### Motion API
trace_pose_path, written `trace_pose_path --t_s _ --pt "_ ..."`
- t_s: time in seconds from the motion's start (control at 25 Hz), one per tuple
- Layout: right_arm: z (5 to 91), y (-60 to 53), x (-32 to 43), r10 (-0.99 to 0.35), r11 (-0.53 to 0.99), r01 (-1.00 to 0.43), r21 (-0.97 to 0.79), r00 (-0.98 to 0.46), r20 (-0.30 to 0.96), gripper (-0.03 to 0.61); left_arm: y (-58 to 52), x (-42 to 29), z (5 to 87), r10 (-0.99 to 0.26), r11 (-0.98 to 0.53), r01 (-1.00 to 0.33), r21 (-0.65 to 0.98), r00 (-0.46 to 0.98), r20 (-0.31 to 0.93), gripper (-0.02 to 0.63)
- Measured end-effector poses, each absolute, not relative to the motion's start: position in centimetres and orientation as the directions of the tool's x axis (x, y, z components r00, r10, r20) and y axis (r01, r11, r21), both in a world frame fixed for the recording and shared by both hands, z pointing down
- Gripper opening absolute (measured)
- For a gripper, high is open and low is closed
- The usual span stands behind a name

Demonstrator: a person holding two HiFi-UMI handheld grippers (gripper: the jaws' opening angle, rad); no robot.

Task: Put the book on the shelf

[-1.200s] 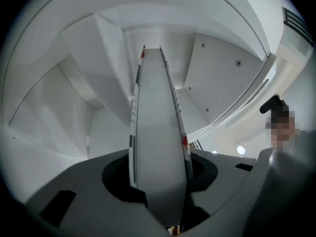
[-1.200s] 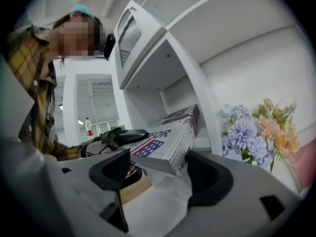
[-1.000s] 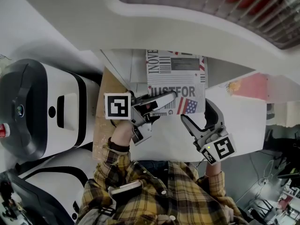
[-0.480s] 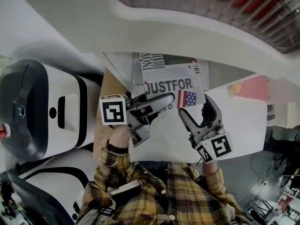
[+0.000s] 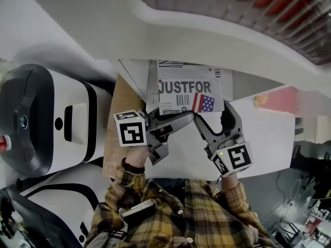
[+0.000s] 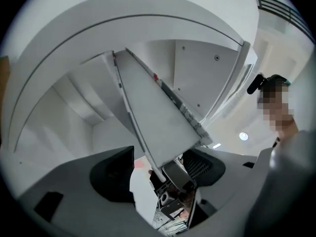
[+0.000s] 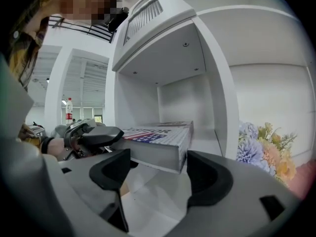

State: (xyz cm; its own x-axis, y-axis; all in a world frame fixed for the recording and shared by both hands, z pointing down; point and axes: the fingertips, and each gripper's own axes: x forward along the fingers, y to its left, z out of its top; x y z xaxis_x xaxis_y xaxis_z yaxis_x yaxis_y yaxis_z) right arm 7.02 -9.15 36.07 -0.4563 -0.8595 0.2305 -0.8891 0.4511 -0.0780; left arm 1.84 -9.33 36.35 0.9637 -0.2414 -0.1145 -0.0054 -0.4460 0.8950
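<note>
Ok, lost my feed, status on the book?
Left gripper just opened, corner of book between jaws, unpressed. Right gripper open, empty. It lies cover-up in shelf. Nothing blocking.

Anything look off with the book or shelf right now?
Minor only: the book lies flat in the shelf rather than upright, its near end poking out from under the top. The left hand-held gripper has just been opening its jaws and does not press it. No damage visible.
</note>
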Motion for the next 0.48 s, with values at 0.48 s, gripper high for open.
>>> trace_pose_path --t_s 0.48 --pt "36.3 -8.7 7.7 -0.871 0.423 -0.905 -0.048 -0.421 0.253 0.343 -13.0 -0.3 36.5 -0.494 -0.443 -0.141 0.886 0.862 -0.110 0.304"
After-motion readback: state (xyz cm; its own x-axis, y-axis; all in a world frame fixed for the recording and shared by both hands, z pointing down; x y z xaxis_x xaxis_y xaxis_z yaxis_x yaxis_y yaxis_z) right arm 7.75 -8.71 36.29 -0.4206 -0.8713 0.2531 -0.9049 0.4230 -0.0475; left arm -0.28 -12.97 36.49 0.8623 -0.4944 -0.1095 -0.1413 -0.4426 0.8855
